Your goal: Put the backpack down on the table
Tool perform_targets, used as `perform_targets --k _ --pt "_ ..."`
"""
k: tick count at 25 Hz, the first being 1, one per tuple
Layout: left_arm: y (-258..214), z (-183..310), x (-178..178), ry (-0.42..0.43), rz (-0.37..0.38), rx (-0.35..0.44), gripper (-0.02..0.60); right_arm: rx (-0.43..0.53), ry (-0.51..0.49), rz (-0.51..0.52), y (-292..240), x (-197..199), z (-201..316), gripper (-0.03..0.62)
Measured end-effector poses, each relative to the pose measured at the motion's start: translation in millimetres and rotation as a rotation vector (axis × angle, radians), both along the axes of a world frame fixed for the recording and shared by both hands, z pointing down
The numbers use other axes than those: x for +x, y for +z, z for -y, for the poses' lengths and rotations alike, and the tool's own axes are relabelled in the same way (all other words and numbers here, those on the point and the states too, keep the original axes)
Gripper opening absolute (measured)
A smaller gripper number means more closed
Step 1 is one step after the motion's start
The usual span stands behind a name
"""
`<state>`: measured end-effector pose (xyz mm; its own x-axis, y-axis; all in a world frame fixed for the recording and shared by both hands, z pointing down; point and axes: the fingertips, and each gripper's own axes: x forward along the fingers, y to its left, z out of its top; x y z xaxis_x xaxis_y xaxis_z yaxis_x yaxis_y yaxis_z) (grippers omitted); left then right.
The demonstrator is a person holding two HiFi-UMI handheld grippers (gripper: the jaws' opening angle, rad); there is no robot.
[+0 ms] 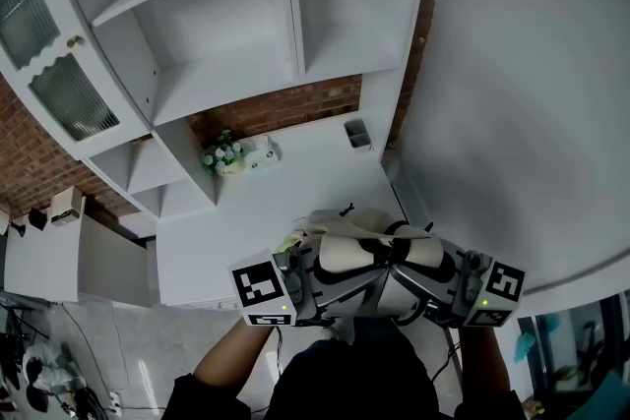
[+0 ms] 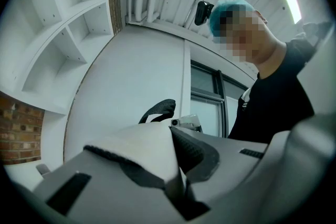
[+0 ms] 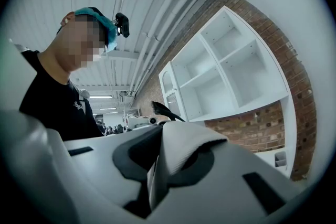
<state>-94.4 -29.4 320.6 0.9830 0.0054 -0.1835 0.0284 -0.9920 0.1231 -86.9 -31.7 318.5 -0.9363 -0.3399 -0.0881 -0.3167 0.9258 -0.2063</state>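
Note:
In the head view a cream-white backpack with black trim hangs between my two grippers, over the near edge of the white table. My left gripper is shut on one white shoulder strap with black mesh padding. My right gripper is shut on the other strap. The two grippers face each other, close together. In the left gripper view the bag's black carry handle pokes up behind the strap. The bag's lower body is hidden under the grippers and my arms.
A small pot of flowers and a white device stand at the back of the table. A grey holder sits at the back right. White shelves rise behind; a white wall runs along the right.

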Motion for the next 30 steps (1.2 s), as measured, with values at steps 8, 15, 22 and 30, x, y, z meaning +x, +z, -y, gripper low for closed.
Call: perform_targets --k 8,15,22,30 --pt "-2.1 32.4 0.5 -0.053 0.001 -0.027 0.041 0.044 -0.051 0.004 -0.4 1.9 29.7 0.048" --pt "-4.9 67.9 10.7 -0.076 0.026 -0.021 0.042 0.046 -0.075 0.024 -1.3 16.3 72.0 0.048" --pt "-11.3 114.2 20.4 -0.066 0.004 -0.037 0.043 0.060 -0.104 0.021 -10.1 24.4 114.5 0.048" --pt "-5.9 173.0 36.4 -0.101 0.007 -0.026 0.043 -0.008 -0.088 0.010 -10.3 37.7 178.3 0.048"
